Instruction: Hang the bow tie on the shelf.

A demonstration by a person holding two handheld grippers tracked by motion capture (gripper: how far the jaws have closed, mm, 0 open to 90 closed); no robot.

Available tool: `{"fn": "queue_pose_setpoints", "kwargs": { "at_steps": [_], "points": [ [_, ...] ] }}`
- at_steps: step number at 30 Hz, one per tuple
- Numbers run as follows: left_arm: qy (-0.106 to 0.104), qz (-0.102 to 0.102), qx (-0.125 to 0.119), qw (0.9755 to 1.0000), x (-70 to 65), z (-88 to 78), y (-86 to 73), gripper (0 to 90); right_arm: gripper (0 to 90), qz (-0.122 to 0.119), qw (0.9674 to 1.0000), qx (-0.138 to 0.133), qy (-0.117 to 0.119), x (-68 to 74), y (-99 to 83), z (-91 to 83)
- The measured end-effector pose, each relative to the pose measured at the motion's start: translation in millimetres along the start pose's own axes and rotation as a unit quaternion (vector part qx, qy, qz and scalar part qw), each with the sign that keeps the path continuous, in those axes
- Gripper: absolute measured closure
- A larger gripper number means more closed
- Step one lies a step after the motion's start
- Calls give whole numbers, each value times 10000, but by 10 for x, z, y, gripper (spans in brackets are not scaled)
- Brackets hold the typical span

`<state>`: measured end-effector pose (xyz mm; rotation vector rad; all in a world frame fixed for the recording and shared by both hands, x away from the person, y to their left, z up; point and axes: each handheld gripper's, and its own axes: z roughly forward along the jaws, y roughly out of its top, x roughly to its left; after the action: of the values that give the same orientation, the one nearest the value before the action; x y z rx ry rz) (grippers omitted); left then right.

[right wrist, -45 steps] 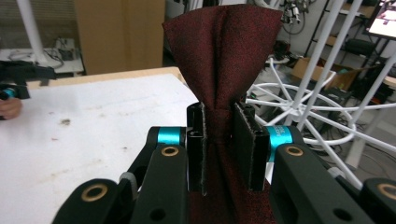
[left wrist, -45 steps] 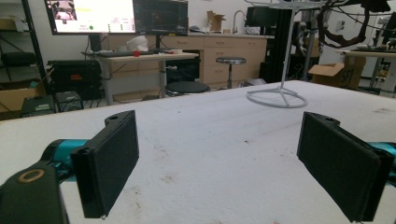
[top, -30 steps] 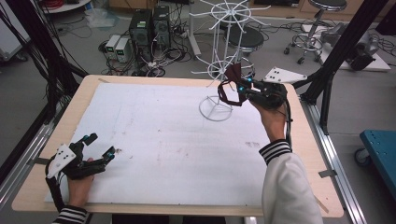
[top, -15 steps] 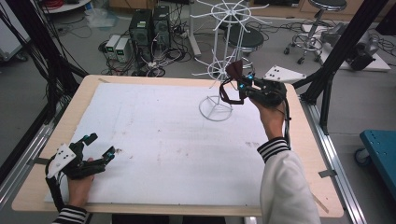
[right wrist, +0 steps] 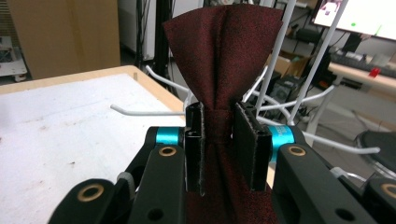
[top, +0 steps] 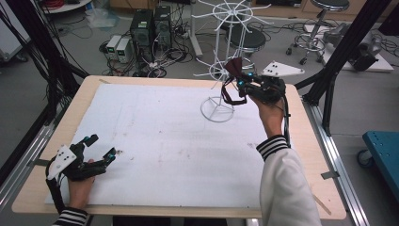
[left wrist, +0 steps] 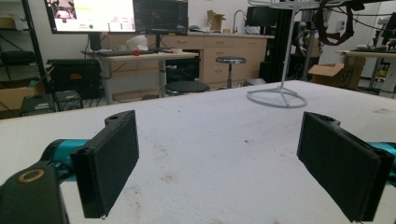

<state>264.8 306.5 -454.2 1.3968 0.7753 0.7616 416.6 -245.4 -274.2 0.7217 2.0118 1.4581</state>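
Even, diffuse room light falls from overhead; the white table [top: 155,136] is bright across the middle of the high view, without glare. Shadows there are soft and short, lying just under the left gripper [top: 96,148] at lower left. The floor toward the upper corners is dimmer. In the left gripper view the near jaws are slightly soft, the monitors [left wrist: 116,15] at upper left glow brightly, and straight edges bow toward the frame's sides. In the right gripper view the bow tie [right wrist: 223,60] is fairly sharp; the background is blurred.
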Motion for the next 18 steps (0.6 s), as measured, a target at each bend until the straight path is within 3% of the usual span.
{"fn": "queue_pose_setpoints", "kwargs": {
  "at_steps": [7, 8, 9, 11, 12, 13, 14, 15, 16, 17, 18],
  "points": [
    [1, -1, 0, 10000, 0, 0, 0, 132, 676, 25, 9999, 19, -122, -1, -6, 16],
    [1, 0, -1, 10000, 0, 0, 0, 132, 577, 75, 9997, -17, -235, 1, -5, 13],
    [1, 2, 0, 10000, 0, 0, 0, 132, 545, 105, 9992, -79, -365, 2, -7, 10],
    [0, 0, 1, 10000, 0, 0, 0, 132, 509, 195, 9989, -120, -410, 0, -6, 4],
    [2, 1, 2, 10000, 0, 0, 0, 132, 365, 276, 9980, -179, -537, -7, -12, -2],
    [1, 1, -1, 10000, 0, 0, 0, 132, 365, 276, 9980, -179, -537, -7, -12, -2],
    [1, 2, 2, 10000, 0, 0, 0, 132, 198, 413, 9965, -222, -696, -4, -15, -8],
    [1, 3, 3, 10000, 0, 0, 0, 132, 137, 432, 9965, -235, -682, -2, -15, -13],
    [3, 1, -1, 10000, 0, 0, 0, 132, 137, 432, 9965, -235, -682, -2, -15, -13],
    [1, 3, 2, 10000, 0, 0, 0, 132, 40, 388, 9961, -333, -719, 17, -4, -22],
    [2, 4, 1, 10000, 0, 0, 0, 132, 40, 388, 9961, -333, -719, 17, -4, -22]
  ]
}}
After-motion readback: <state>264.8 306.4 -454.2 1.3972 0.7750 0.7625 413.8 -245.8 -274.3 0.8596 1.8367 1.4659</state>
